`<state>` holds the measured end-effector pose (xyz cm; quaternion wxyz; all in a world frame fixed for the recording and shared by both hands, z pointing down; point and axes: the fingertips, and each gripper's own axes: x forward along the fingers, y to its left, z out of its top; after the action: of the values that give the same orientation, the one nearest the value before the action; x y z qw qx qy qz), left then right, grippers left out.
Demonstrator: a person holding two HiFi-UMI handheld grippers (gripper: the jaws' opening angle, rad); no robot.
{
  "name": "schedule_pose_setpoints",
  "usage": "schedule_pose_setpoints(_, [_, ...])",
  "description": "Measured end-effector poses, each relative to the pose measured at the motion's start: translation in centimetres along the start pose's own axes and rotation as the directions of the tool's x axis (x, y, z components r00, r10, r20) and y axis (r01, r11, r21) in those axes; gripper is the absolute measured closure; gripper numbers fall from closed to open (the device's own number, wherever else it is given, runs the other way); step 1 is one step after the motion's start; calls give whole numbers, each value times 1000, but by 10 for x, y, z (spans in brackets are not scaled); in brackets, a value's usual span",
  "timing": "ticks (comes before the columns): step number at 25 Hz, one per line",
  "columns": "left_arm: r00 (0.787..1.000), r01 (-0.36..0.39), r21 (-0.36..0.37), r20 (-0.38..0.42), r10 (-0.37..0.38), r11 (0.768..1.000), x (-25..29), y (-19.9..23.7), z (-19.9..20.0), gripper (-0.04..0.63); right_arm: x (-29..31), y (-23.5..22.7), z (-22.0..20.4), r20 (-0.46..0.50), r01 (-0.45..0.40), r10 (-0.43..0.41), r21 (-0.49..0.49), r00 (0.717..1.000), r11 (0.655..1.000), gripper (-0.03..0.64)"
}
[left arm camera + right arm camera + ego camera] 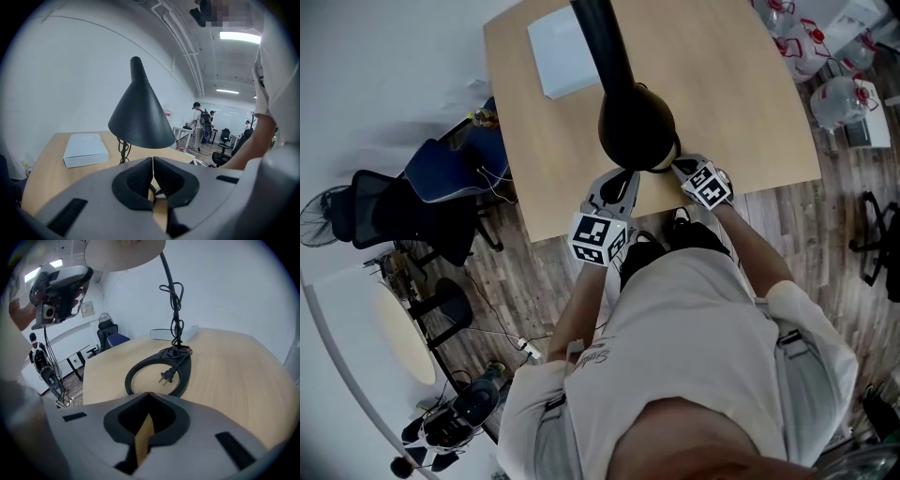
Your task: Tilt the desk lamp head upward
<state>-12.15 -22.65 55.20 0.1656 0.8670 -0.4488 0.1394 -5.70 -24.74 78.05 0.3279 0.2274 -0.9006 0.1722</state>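
**Both grippers shut and empty beside the lamp**

Head view: the black desk lamp head (636,127) hangs over the near edge of the wooden table (741,103) and hides its own base. The left gripper (622,186) and right gripper (681,169) sit just beside its near rim. A closed white box (565,52) lies behind, contents unseen. Office chairs (403,211) and water jugs (844,94) stand on the plank floor.

Left gripper view: jaws pressed together, nothing between them, with the cone shade above and ahead.

Right gripper view: jaws meet at the tips, empty. The ring base (184,373) lies ahead with the plug (167,376) inside it. The shade is cut off at the top.
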Motion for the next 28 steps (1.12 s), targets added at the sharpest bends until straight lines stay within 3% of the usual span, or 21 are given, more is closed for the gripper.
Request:
schedule_pose_setpoints(9, [998, 9, 20, 70, -11, 1000, -3, -8, 14, 578, 1, -2, 0, -8, -2, 3, 91, 1000, 996, 621])
schedule_pose_setpoints(23, [997, -7, 46, 76, 4, 999, -18, -15, 21, 580, 3, 1, 2, -50, 20, -18, 53, 999, 998, 621])
schedule_pose_setpoints(28, [994, 19, -24, 107, -17, 1000, -33, -23, 29, 580, 3, 1, 2, -45, 20, -17, 63, 999, 998, 621])
